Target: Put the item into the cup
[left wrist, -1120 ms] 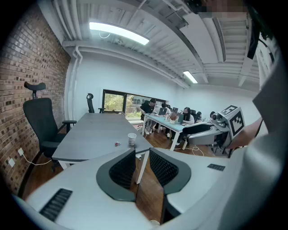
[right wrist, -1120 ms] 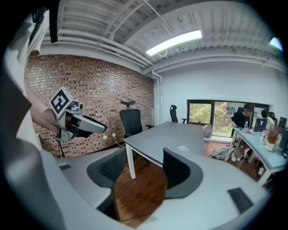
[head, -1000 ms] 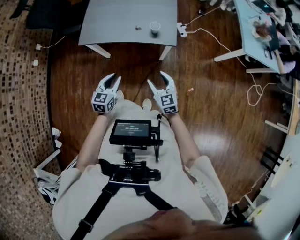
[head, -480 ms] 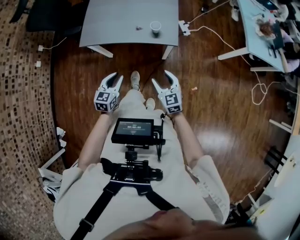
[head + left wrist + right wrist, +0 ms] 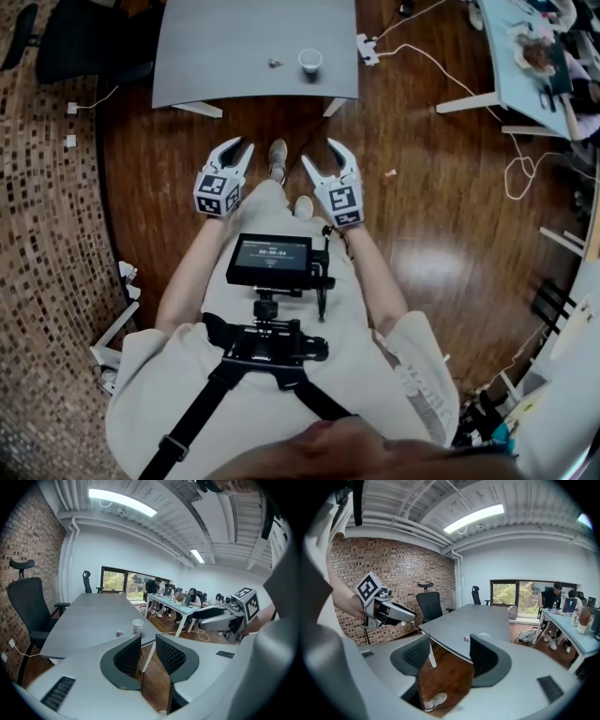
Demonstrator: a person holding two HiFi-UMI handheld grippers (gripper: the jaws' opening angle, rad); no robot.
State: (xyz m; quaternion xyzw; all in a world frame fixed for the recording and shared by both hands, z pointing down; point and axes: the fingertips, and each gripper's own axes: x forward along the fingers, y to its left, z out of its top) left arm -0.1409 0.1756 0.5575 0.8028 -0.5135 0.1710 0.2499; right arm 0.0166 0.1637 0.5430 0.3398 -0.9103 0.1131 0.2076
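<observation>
Pinkish and very small, the item (image 5: 274, 64) lies on the grey table (image 5: 206, 56), ahead of both claws and well apart from them, with bare wood floor (image 5: 441, 216) between. It is too small to tell its long axis or what it is.

From the left claw (image 5: 237, 146) it lies forward and a little to the right, as seen in the head view. In the left gripper view it shows just left of the gap between the jaws. From the right claw (image 5: 321, 155) it lies forward and to the left. In the right gripper view it shows inside the gap, close to the right jaw, so that claw looks better aimed at it. The two claws are about equally far off, the left perhaps slightly nearer.

The white cup (image 5: 309, 61) stands upright just beside the item, on the side nearer the right claw, and does not touch it. I judge that a pick by either claw needs a short carry sideways to the cup.

The left claw's jaws stand a narrow gap apart with nothing between them. The right claw's jaws stand wider and are also empty.

Count: one item, one cup, one table bearing them, two claws.
</observation>
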